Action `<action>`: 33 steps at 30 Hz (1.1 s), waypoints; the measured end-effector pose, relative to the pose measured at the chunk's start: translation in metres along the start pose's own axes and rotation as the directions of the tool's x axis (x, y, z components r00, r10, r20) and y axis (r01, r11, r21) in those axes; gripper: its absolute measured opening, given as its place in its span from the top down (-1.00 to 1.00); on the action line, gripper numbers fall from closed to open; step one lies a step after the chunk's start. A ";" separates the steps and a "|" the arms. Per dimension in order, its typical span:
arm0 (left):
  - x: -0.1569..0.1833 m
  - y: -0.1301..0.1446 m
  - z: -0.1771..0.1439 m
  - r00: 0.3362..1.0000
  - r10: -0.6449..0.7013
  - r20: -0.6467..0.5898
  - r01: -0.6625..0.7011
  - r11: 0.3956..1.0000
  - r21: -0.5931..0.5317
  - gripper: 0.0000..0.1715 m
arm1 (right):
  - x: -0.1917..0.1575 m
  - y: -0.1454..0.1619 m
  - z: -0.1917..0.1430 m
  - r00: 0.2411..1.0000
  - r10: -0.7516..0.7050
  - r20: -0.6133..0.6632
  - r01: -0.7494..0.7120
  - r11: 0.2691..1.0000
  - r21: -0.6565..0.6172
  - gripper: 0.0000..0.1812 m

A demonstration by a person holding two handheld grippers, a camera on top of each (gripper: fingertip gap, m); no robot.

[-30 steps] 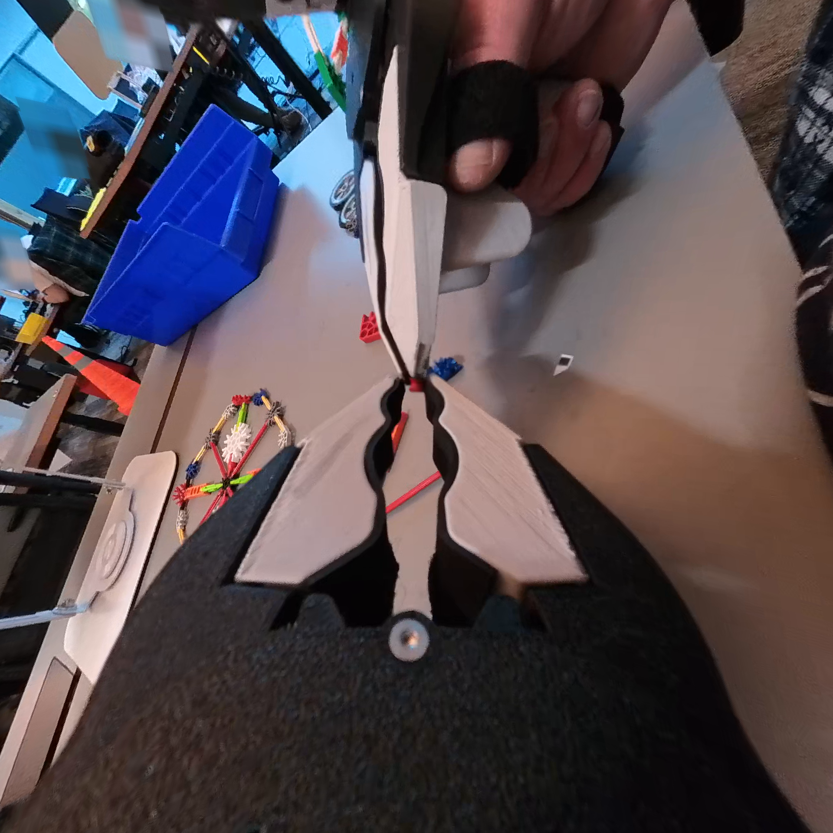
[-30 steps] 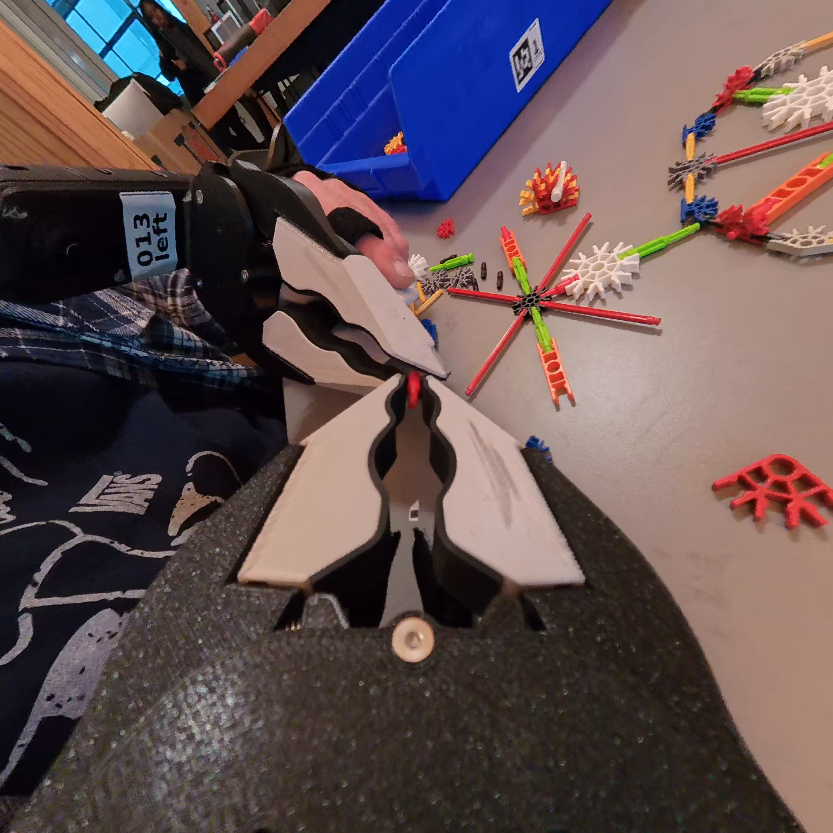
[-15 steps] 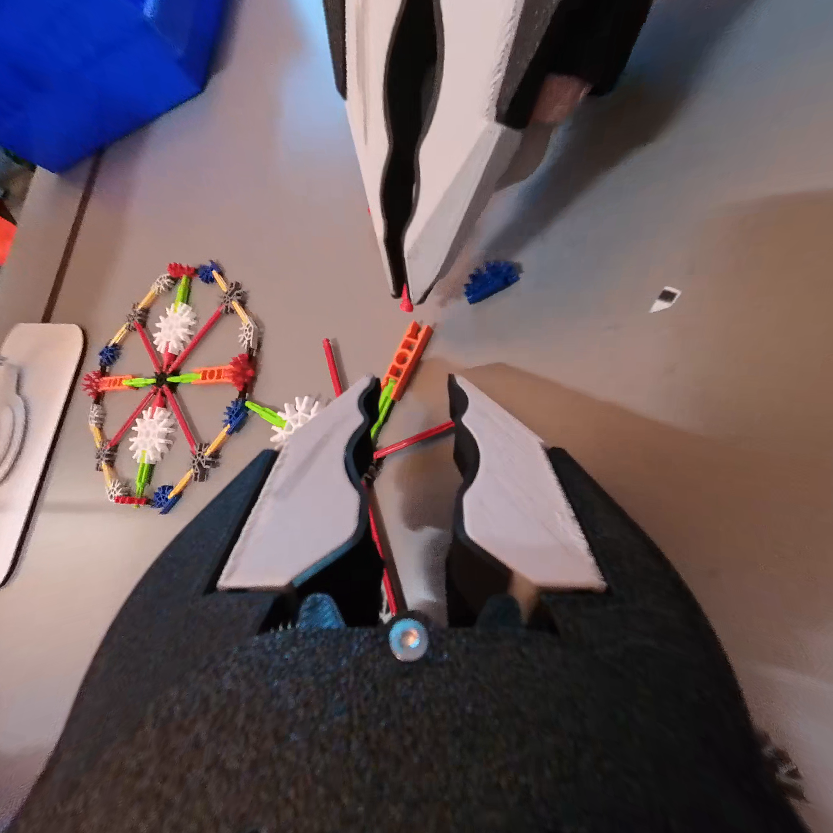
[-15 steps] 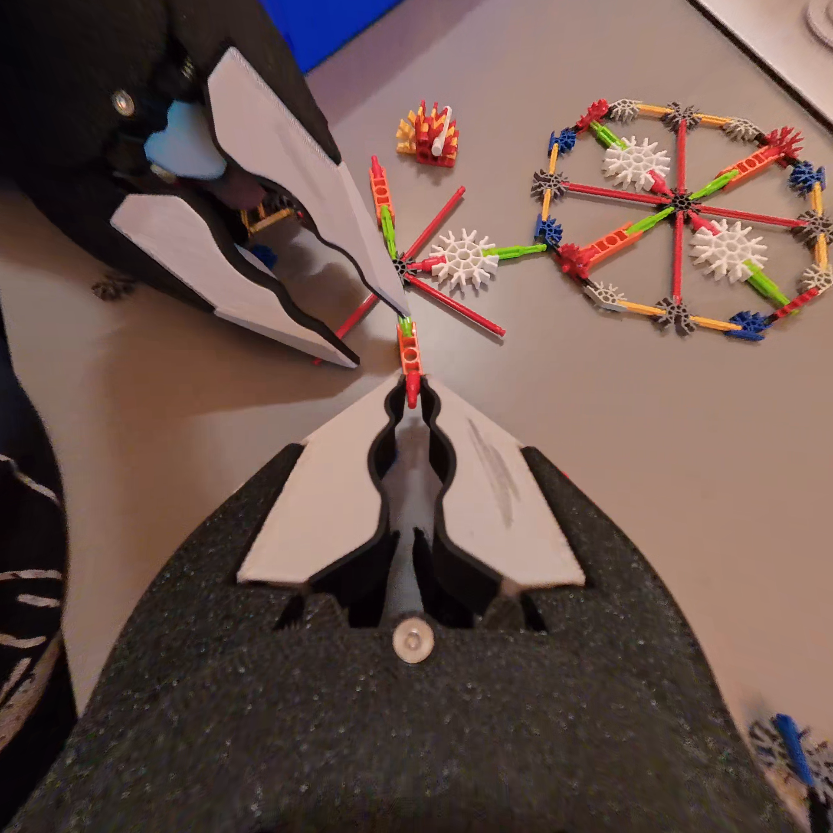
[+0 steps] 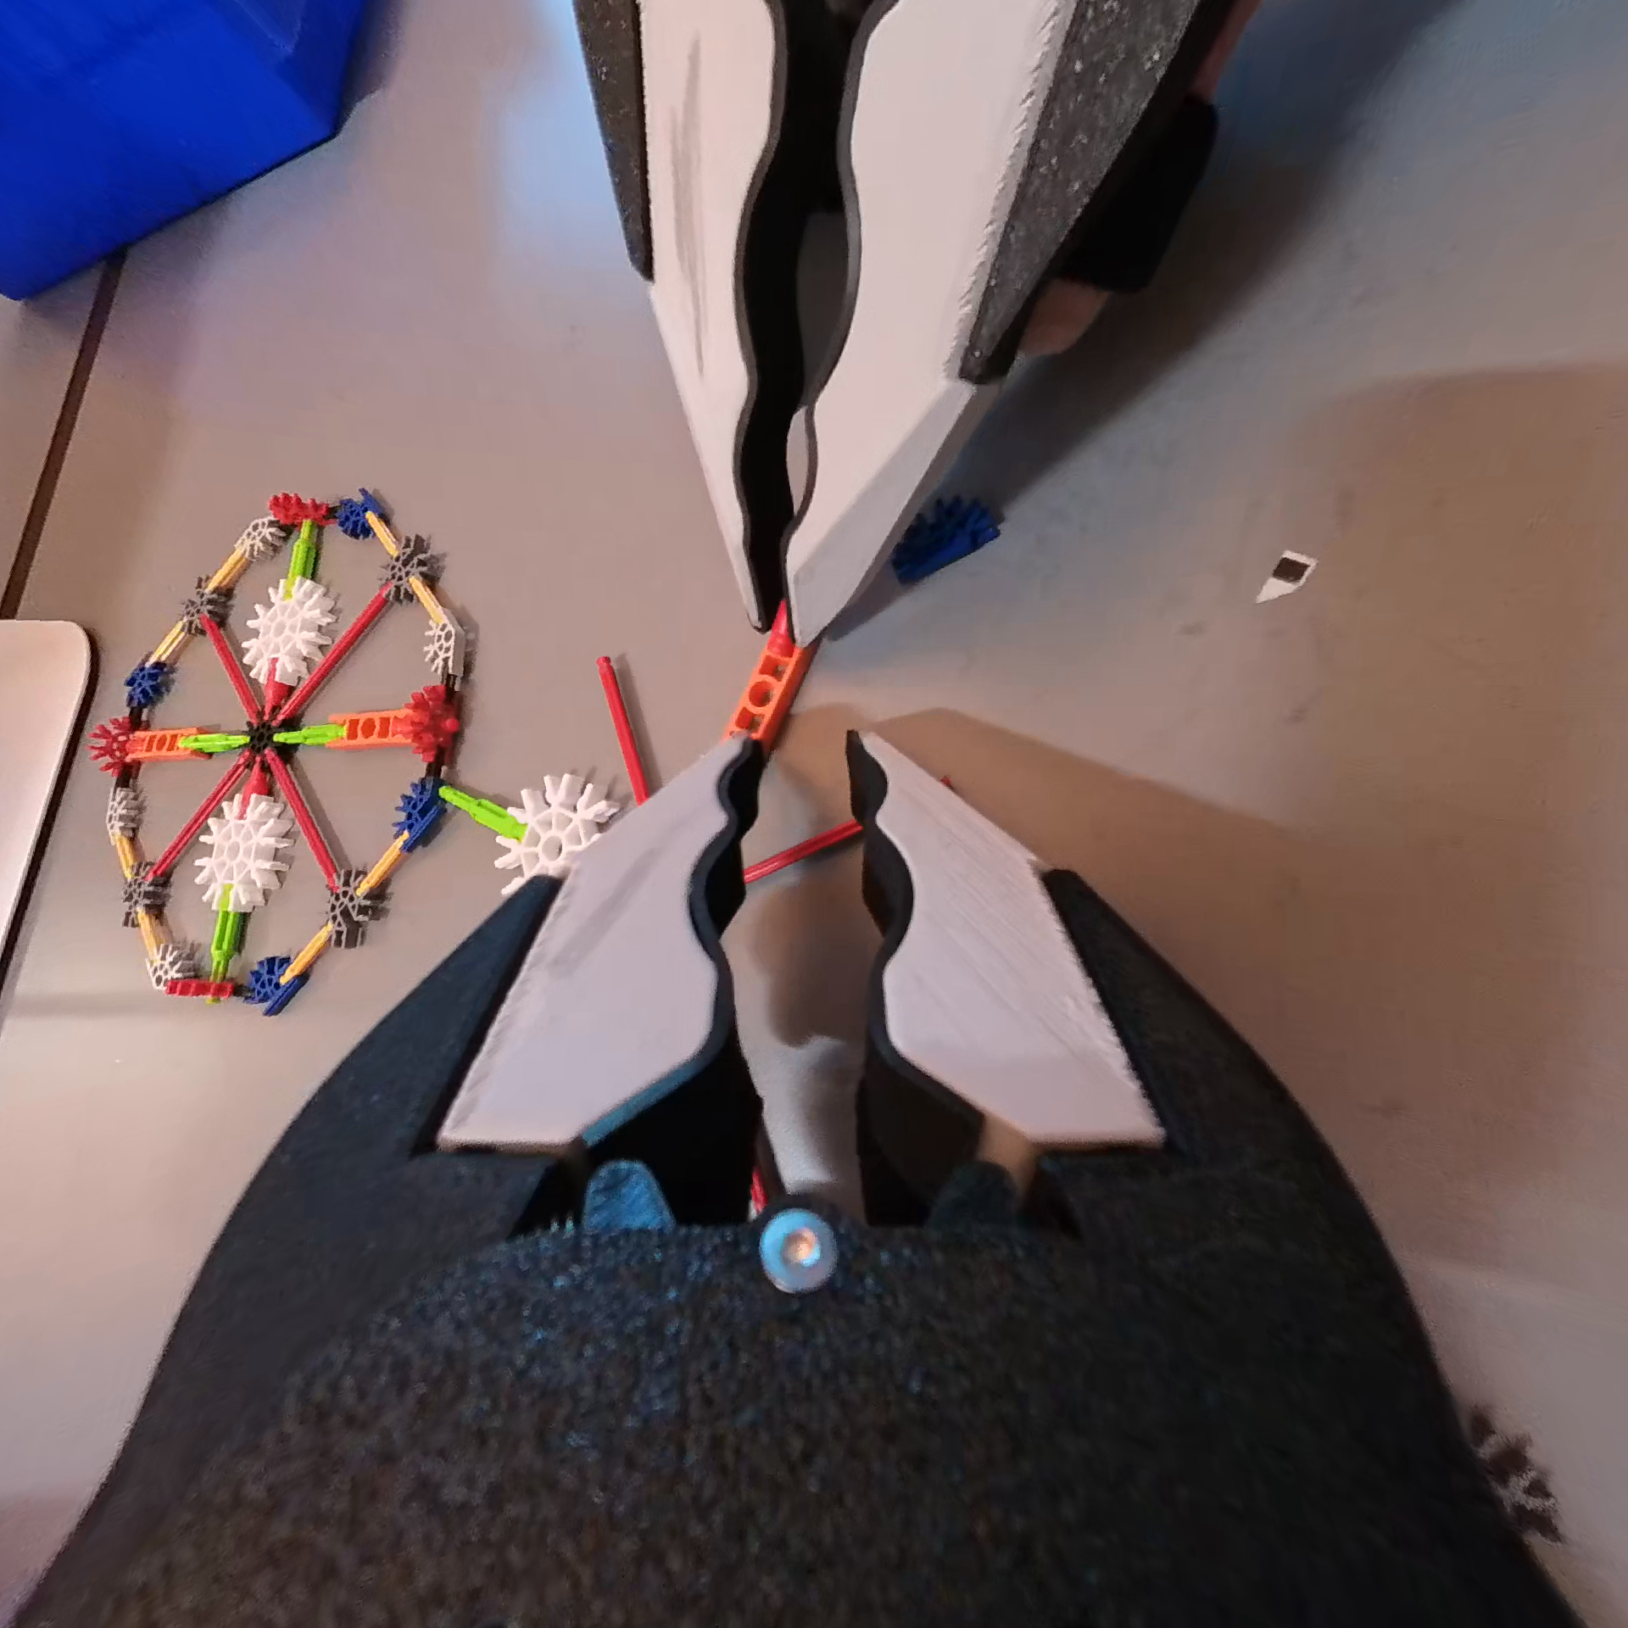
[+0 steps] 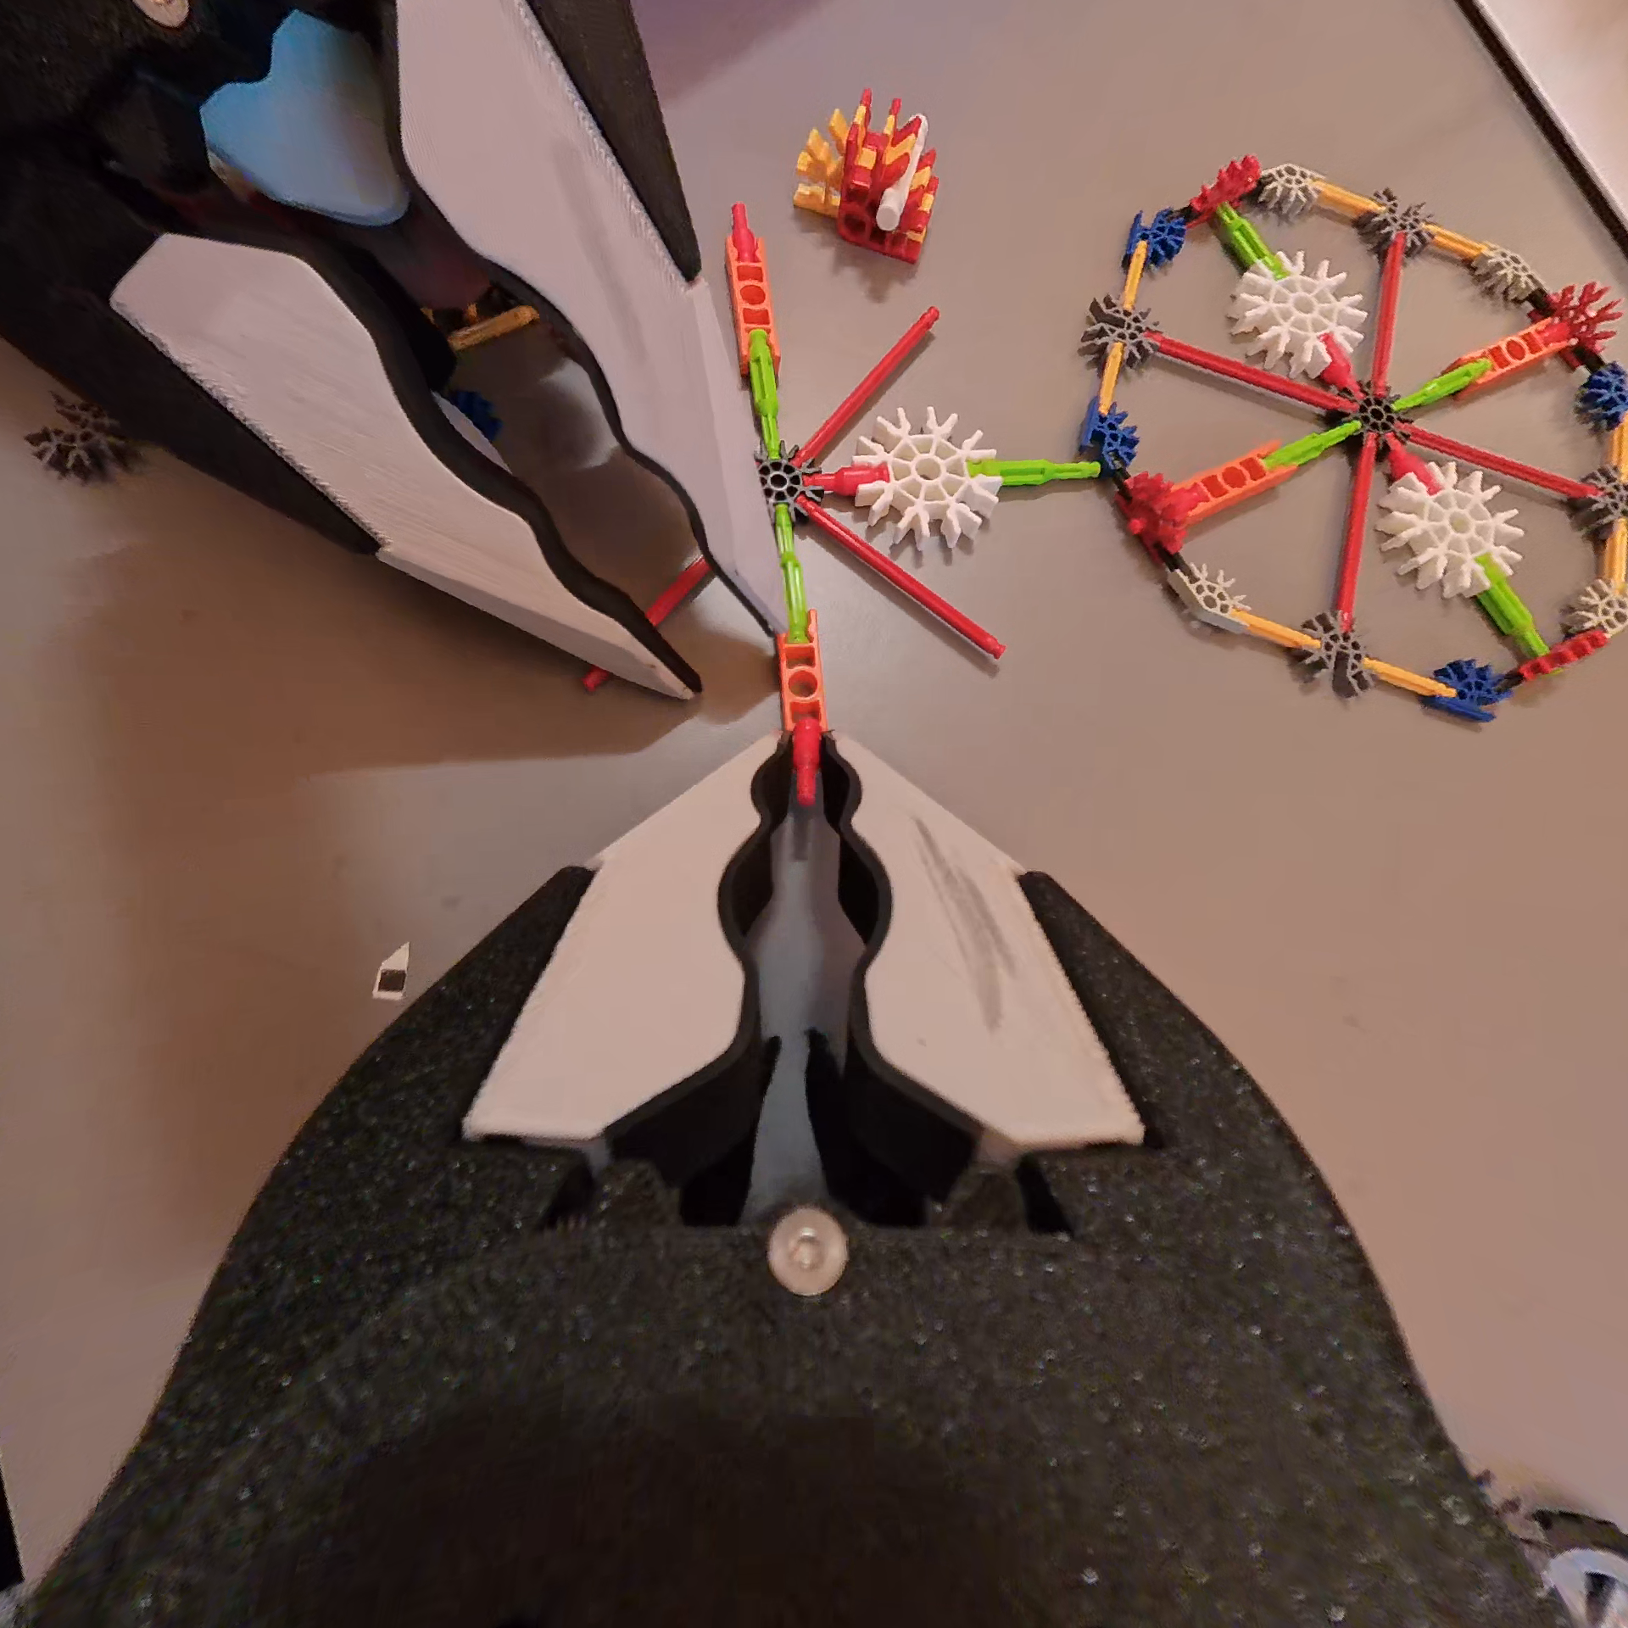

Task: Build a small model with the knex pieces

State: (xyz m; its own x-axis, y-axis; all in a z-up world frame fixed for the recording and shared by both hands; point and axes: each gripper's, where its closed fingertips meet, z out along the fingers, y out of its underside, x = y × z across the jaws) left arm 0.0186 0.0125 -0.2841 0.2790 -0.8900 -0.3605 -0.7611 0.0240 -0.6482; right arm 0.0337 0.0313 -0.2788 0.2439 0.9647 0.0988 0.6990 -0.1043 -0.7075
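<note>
My right gripper (image 6: 806,744) is shut on a short red rod (image 6: 803,759). The rod's far end meets an orange connector (image 6: 800,678) on a spoke assembly with a black hub (image 6: 782,476) and a white snowflake piece (image 6: 925,484), lying on the grey table (image 6: 1233,881). My left gripper (image 5: 803,749) is open and empty, just above the table. Its left fingertip (image 5: 740,758) is beside the same orange connector (image 5: 766,691). In the right wrist view the left gripper (image 6: 731,656) reaches in from the upper left. In the left wrist view the right gripper (image 5: 780,608) comes in from the top.
A finished toy wheel (image 5: 264,740) (image 6: 1365,423) lies flat beside the assembly. A pile of red and yellow connectors (image 6: 868,189), a grey connector (image 6: 79,436), a blue connector (image 5: 947,537) and a paper scrap (image 5: 1286,573) lie around. A blue bin (image 5: 132,114) stands at the back left. Both grippers' tips are close together, under 4 cm apart. It is some 4 centimeters from my right tips to the blue connector (image 5: 947,537).
The left gripper opened and let go of the red rod both grippers held. Both tilted down toward the table. The right gripper brought the rod to the orange connector's end.
</note>
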 end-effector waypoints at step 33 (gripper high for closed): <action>-0.010 -0.004 0.002 1.000 0.019 0.004 -0.019 1.000 -0.008 0.73 | 0.009 0.012 -0.006 0.997 -0.077 0.003 0.077 0.992 -0.104 0.94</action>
State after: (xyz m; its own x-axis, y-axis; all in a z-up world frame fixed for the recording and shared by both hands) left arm 0.0199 0.0226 -0.2787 0.2669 -0.8877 -0.3752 -0.7709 0.0369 -0.6358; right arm 0.0478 0.0372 -0.2821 0.1867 0.9708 0.1509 0.7817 -0.0538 -0.6214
